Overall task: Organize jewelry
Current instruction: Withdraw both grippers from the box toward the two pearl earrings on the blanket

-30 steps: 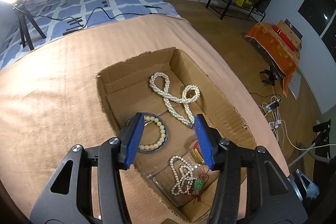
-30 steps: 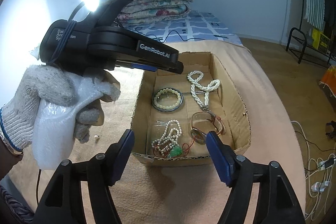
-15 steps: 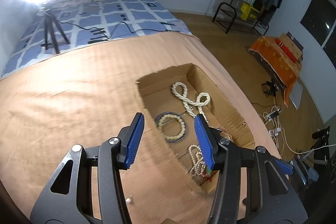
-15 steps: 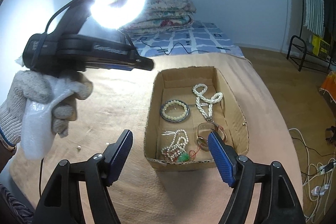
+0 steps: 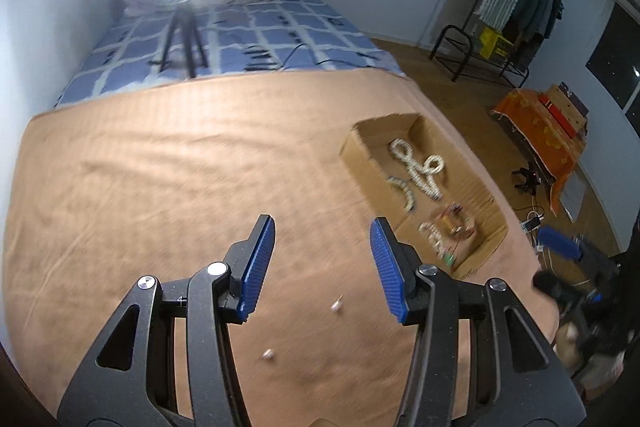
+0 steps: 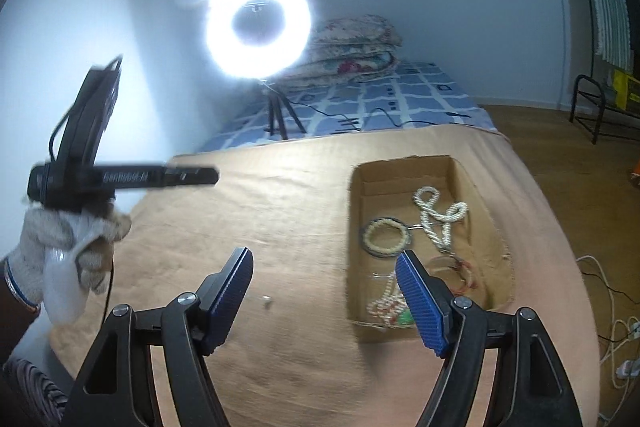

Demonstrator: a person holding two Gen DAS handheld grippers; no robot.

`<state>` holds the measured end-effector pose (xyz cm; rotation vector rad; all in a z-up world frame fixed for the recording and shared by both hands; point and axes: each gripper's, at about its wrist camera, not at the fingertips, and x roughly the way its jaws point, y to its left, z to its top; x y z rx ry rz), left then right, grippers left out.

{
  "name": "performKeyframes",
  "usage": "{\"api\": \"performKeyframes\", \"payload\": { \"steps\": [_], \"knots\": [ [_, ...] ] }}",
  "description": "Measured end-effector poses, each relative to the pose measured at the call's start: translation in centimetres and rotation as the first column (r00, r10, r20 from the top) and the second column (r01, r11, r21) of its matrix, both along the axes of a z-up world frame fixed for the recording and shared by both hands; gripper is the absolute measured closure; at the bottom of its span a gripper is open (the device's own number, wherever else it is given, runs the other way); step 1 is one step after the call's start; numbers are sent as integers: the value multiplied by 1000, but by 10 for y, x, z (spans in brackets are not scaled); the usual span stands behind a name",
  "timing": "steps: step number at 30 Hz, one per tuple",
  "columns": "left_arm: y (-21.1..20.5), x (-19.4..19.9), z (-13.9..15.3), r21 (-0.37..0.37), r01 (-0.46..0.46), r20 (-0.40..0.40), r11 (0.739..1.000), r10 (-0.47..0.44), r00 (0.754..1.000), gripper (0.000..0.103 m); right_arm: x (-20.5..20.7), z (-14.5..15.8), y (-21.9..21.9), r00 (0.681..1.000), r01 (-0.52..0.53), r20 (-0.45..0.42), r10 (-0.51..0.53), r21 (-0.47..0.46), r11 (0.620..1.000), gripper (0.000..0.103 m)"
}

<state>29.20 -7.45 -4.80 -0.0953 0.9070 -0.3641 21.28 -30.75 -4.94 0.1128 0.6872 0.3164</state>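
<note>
Both hand-held grippers, left (image 5: pixel 322 267) and right (image 6: pixel 324 301), spread and empty above the bed (image 5: pixel 168 187), likely poised for loose beads (image 5: pixel 336 306) outside the jewelry box (image 6: pixel 478 187).

Brand on left claw (image 6: pixel 192 179): white lettering along the side of its black body, blurred; it looks like "GenRobot.AI", seen up and to the left of the right claw (image 6: pixel 324 301).
Letters at that body's rear end: a few small pale marks, too blurred to read.
Yellow crate (image 5: pixel 496 45) under the clothes rack, far beyond the left claw to the right: dark marks on its face, too small to read.
Other readable text: none.
</note>
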Motion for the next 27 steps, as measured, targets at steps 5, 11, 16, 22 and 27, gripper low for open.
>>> {"api": "performKeyframes", "payload": {
  "steps": [5, 11, 16, 22, 27],
  "knots": [
    [34, -20, -14, -4, -31, -30, 1000, 30, 999, 52, 3, -3, 17, 1000, -30, -8, 30, 27, 999, 27],
    [60, -40, -40, -22, -43, -80, 999, 41, 996, 56, 7, -17, 40, 996, -83, -42, 84, 32, 996, 44],
    [58, -49, -68, -2, 5, -135, 1000, -5, 991, 67, 13, -39, 62, 985, -142, -98, 143, 8, 990, 62],
    [48, -59, -93, 35, 88, -170, 995, -81, 982, 70, 16, -67, 84, 970, -197, -154, 189, -34, 980, 66],
    [46, -58, -106, 50, 116, -192, 992, -105, 976, 71, 21, -92, 99, 956, -234, -202, 214, -81, 969, 68]
  ]
}}
